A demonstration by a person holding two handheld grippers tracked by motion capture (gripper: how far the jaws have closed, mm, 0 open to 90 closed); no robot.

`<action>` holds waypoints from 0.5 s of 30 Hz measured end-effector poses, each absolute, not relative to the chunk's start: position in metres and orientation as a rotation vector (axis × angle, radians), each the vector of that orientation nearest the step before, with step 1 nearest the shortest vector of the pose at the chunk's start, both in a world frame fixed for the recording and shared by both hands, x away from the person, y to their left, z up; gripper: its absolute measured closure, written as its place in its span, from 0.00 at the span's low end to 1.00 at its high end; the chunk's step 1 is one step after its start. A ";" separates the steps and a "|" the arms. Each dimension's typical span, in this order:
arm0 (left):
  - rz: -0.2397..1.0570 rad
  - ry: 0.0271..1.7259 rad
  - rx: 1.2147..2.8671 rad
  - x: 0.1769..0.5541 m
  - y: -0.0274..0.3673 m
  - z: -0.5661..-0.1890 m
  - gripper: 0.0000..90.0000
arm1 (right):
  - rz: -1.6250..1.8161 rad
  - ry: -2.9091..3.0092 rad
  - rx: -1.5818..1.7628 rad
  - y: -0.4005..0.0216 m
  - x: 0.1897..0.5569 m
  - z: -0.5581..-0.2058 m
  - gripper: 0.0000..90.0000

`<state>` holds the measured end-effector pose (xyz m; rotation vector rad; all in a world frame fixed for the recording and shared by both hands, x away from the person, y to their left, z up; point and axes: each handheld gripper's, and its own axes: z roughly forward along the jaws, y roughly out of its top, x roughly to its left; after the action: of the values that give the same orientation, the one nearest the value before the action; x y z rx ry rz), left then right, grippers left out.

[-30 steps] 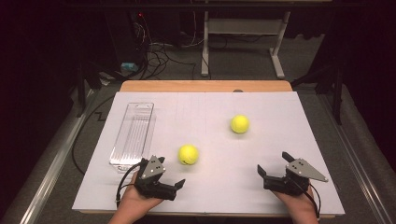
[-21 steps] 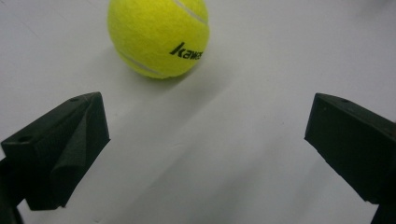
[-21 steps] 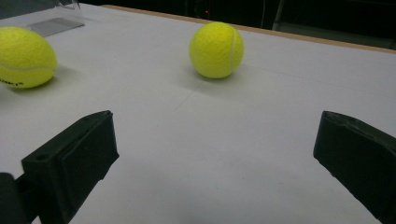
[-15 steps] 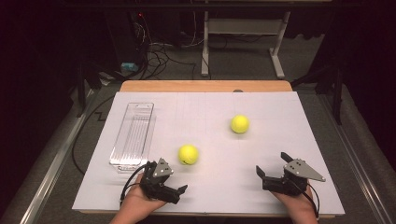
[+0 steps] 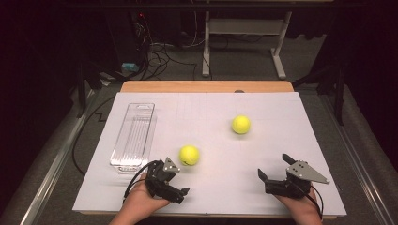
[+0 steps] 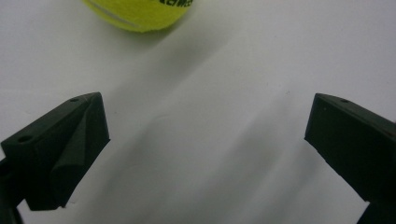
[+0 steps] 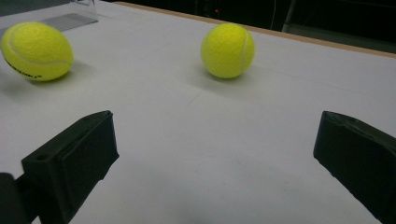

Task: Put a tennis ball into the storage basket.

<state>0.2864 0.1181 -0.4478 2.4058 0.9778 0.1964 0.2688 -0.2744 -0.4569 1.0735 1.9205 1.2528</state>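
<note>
Both jaws wide (empty), near ball (image 5: 189, 155)

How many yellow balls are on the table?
2. The near ball lies on the white table just ahead of the left tool, beside the clear tray. The far ball sits farther back, toward the right.

Nearer tennis ball (image 6: 140, 13) cut off by the left gripper view's top edge.
</note>
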 end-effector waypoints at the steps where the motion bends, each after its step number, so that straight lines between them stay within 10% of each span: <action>1: 0.184 0.981 2.423 0.290 0.117 -0.444 0.01 | 1.259 1.919 1.075 -0.275 0.268 -0.457 0.00; 15: 0.133 1.005 2.693 0.323 0.087 -0.428 0.01 | 1.268 1.925 1.050 -0.274 0.264 -0.454 0.00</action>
<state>0.3233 0.0868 -0.4278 2.6925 1.0054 0.1327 0.2642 -0.2736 -0.4537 1.0495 1.9252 1.2682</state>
